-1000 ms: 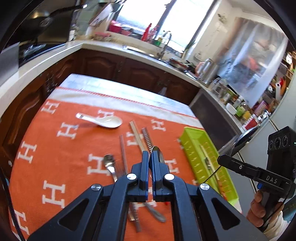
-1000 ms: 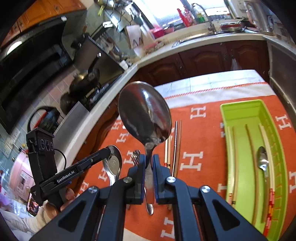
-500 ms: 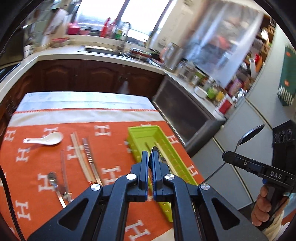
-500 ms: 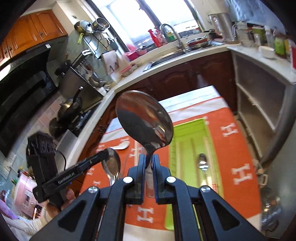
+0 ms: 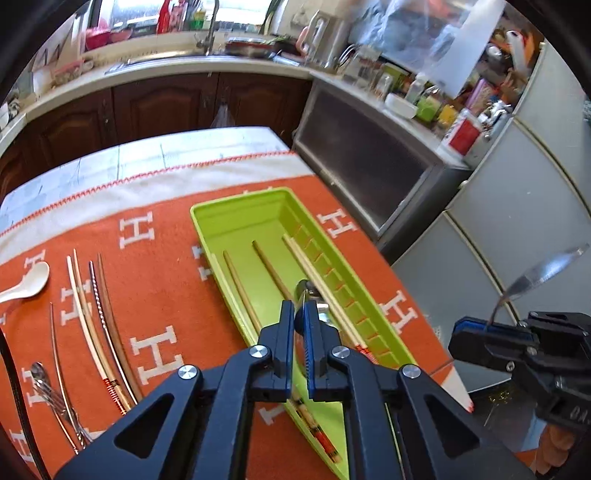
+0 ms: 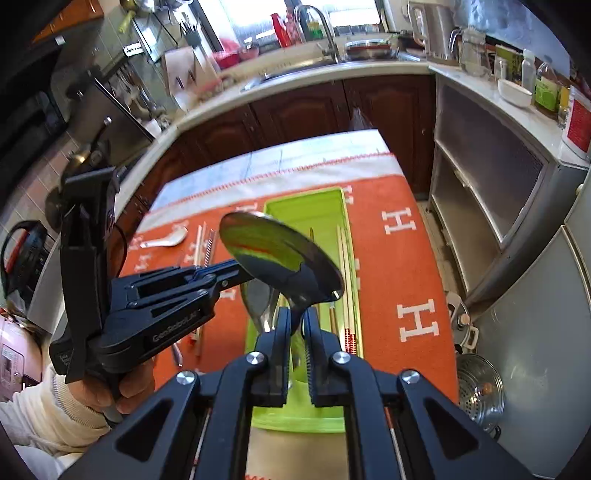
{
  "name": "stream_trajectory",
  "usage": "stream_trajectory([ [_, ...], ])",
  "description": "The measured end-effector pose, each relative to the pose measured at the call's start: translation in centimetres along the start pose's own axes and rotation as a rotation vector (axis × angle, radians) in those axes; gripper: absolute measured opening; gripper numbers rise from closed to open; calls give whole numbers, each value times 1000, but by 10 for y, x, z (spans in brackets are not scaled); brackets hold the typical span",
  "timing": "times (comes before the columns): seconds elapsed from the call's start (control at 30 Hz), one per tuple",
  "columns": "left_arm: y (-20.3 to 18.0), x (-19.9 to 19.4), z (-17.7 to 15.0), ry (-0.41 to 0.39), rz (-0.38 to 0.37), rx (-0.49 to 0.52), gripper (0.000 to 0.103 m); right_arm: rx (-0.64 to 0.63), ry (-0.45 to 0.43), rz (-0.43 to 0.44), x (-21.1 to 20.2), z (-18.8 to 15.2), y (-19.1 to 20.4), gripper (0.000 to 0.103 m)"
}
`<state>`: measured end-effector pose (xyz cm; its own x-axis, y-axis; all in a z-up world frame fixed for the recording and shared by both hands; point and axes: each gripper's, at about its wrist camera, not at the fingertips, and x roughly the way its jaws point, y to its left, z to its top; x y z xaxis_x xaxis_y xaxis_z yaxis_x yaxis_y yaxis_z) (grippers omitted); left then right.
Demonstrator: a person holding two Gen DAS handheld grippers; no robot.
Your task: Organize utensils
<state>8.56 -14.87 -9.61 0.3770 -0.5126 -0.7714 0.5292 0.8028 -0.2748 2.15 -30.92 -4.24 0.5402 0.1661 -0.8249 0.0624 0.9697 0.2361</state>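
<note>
Both grippers have swung from the loose cutlery to above the green tray (image 5: 236,218). Right gripper (image 6: 295,314) fingers clench a large spoon (image 6: 280,254); left gripper (image 5: 299,314) fingers pinch a small spoon (image 6: 258,299). Lower each level into the tray before releasing. Handles stay hidden between fingers.

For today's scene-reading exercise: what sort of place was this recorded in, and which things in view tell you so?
Almost certainly a home kitchen. A sink with a tall tap sits in the counter under a window, dark wooden cabinets run below it, and a pan rests on a stove at the side.
</note>
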Motion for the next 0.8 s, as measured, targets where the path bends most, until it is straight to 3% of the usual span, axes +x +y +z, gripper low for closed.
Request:
stream_trajectory([
  [0.27,22,-1,8,2,2,-96,23,-12,65,-7,31,9,0,7],
  [0.43,45,-22,5,-15,9,-182,25,-23,101,-20,57,21,1,4],
  [0.63,72,-46,-13,-24,79,-237,26,-24,149,-33,95,35,6,2],
  [0.8,99,-62,-29,-30,138,-303,28,-9,156,-94,111,47,7,3],
])
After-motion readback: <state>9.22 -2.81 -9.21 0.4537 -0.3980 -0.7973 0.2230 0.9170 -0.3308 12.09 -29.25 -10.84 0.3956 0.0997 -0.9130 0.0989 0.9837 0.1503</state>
